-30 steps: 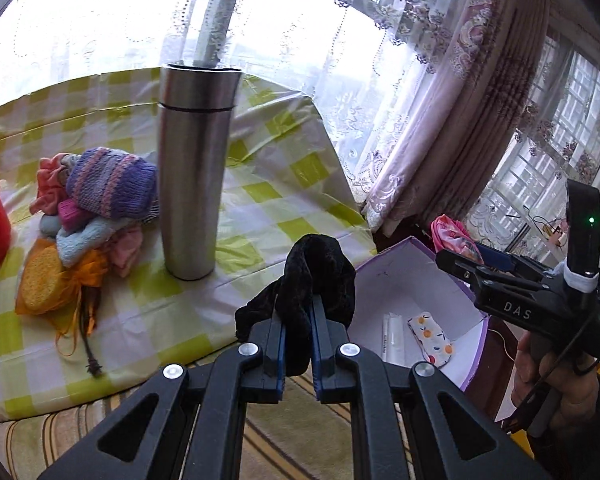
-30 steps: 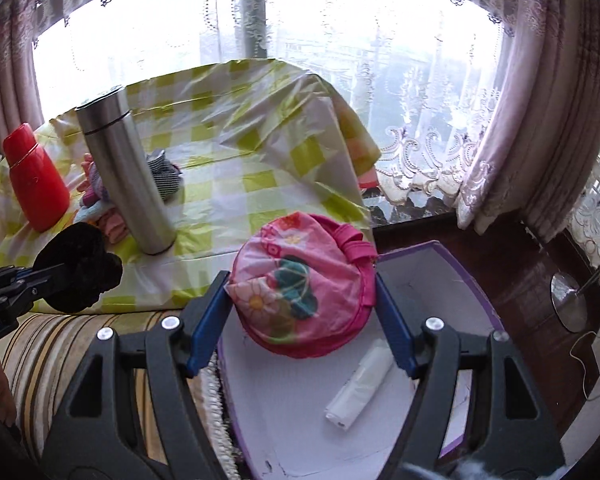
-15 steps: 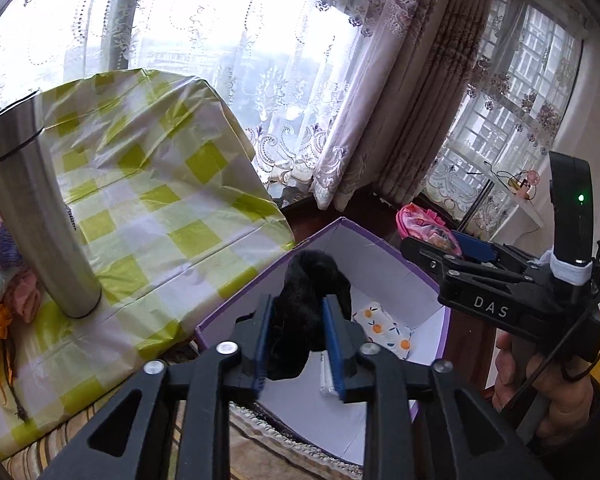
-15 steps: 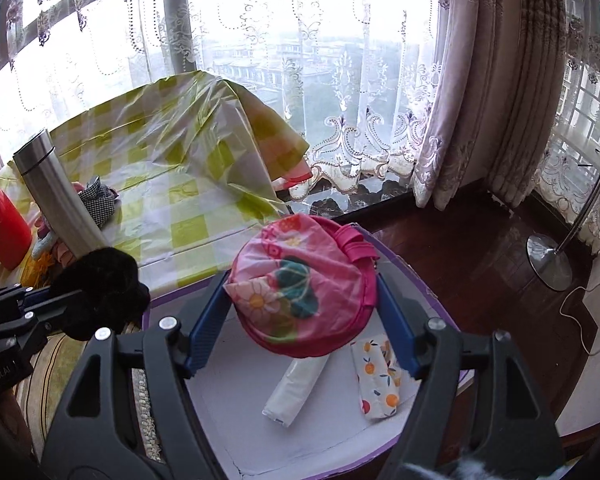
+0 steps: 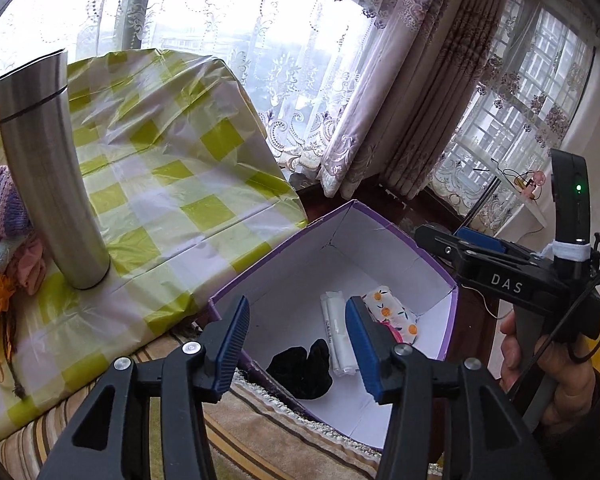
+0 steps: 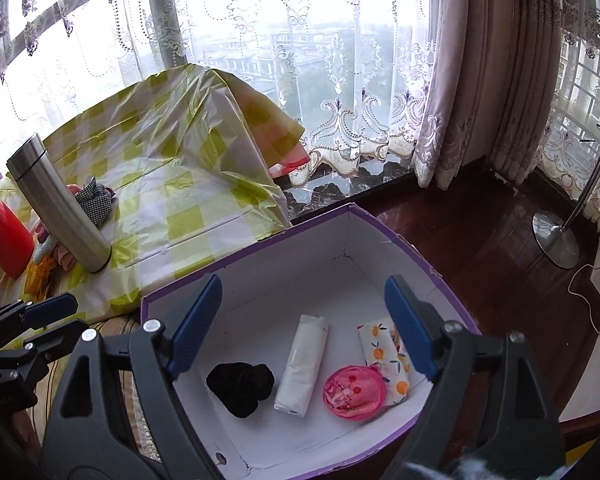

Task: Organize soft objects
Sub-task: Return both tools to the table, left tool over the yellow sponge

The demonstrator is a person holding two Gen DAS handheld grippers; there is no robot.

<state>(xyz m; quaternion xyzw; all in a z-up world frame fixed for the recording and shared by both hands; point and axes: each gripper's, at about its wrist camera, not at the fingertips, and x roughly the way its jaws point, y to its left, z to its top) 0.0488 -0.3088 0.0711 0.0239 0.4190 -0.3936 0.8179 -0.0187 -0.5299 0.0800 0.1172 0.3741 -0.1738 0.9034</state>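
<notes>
Home: lace curtains, checked tablecloth

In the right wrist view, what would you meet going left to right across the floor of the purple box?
Black fuzzy item → white packet → pink round pouch → orange-print packet, which the pouch partly overlaps.

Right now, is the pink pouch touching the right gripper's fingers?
Apart. The right wrist view shows the pink pouch lying on the box floor, below the open right gripper.
</notes>
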